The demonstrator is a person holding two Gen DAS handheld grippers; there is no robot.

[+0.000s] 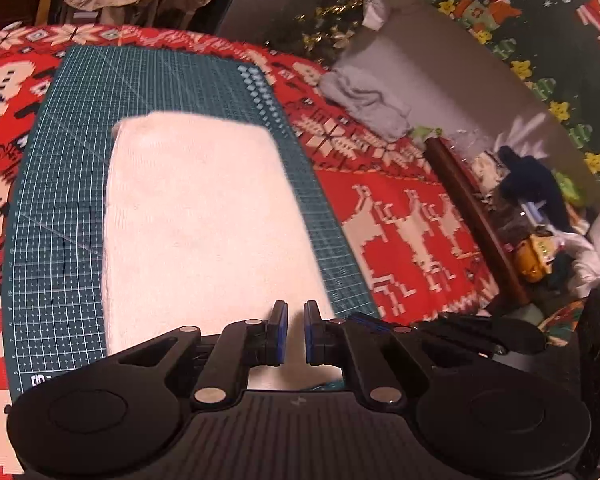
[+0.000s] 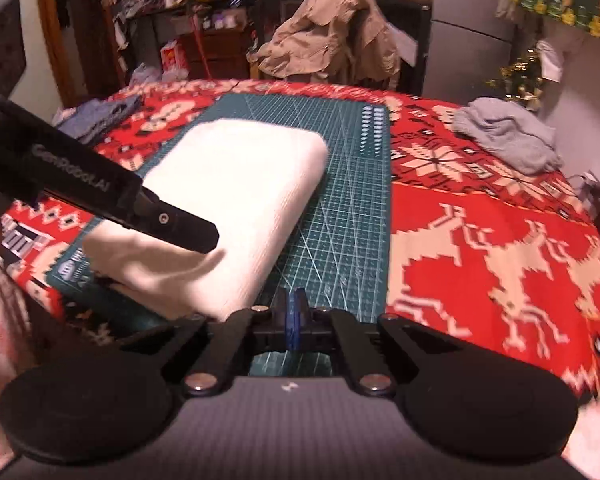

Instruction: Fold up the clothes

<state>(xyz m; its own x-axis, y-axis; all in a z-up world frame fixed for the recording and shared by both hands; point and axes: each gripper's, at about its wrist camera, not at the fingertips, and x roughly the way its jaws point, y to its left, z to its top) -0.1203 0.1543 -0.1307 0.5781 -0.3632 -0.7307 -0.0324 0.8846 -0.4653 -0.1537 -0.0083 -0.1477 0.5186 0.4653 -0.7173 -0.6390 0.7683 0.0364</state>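
The folded white cloth [image 1: 204,224] lies just ahead of the released left claw [image 1: 296,330]; the clenched, empty right claw [image 2: 295,320] has it ahead-left.

Folded white cloth [image 2: 236,200] centre-left on green mat [image 2: 340,208] — right gripper [image 2: 294,312] closed at bottom centre — grey garment [image 2: 508,136] upper right.

Bare green mat [image 2: 340,208] lay open right of the folded white cloth [image 2: 236,200]. A grey garment [image 2: 508,136] blocked the table's [image 2: 480,280] far right corner; blue clothes [image 2: 96,118] crowded the far left.
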